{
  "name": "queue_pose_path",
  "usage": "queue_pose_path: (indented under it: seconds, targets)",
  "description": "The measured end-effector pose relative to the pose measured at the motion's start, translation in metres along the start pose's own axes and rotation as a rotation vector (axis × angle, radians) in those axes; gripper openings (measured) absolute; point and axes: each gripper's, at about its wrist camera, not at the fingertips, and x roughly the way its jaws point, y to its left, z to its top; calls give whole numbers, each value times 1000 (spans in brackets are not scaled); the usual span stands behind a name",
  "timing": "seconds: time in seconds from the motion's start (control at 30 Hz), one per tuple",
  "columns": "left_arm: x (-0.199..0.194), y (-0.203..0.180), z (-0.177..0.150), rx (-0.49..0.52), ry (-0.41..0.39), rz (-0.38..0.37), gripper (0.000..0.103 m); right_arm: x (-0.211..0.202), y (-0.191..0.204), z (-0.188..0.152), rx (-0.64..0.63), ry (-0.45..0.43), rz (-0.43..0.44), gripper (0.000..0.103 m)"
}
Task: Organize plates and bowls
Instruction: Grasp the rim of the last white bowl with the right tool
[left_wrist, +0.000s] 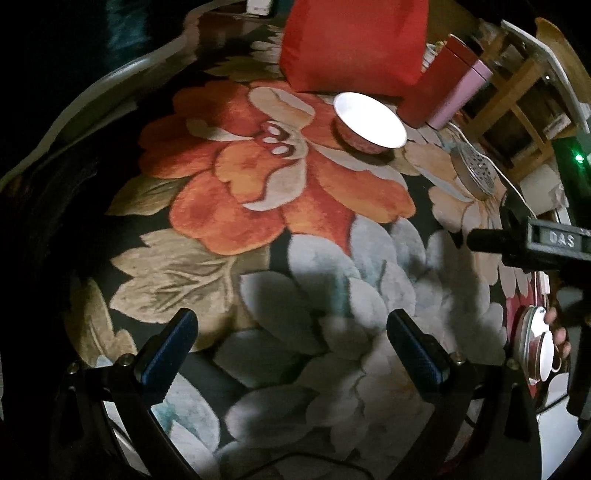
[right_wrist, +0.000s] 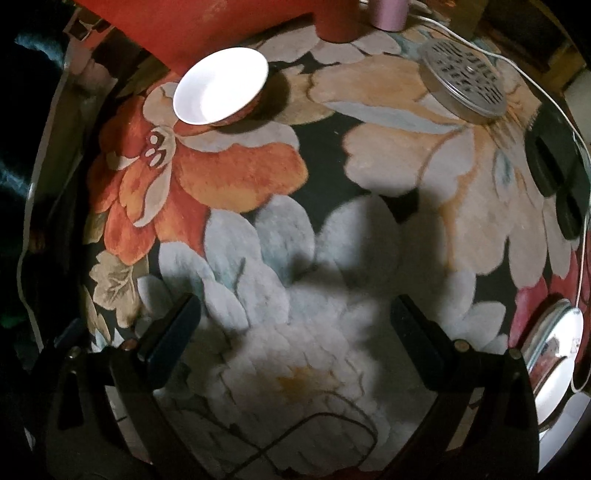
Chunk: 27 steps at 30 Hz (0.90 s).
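1. Left wrist view: the left gripper hangs with its fingers spread apart, empty, over the floral carpeted surface.
2. The right gripper is likewise spread and empty.
3. Near the right edge sits a stack of shiny metal and white plates.
4. Farthest, the white round bowl with a red patterned outside stands upright; I'd approach squarely and pinch its rim.

One bowl sits far ahead-left of the right claw. One perforated metal lid lies ahead-right. One steel dish stack sits at its right. Two canisters: red, pink.
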Motion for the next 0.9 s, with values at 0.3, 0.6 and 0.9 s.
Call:
queue_pose_path:
  seconds: [0.3,0.6,0.9]
  targets:
    - [-7,52,11,-84,-28,24,102,22,5,59,142,-78,37,103]
    - [-17,80,0,-91,-27,56,102,51,9,116,275,-145,142,87]
    - [-22,76,-11,-36,-10,48,102,89,20,136,313,-91,197,32]
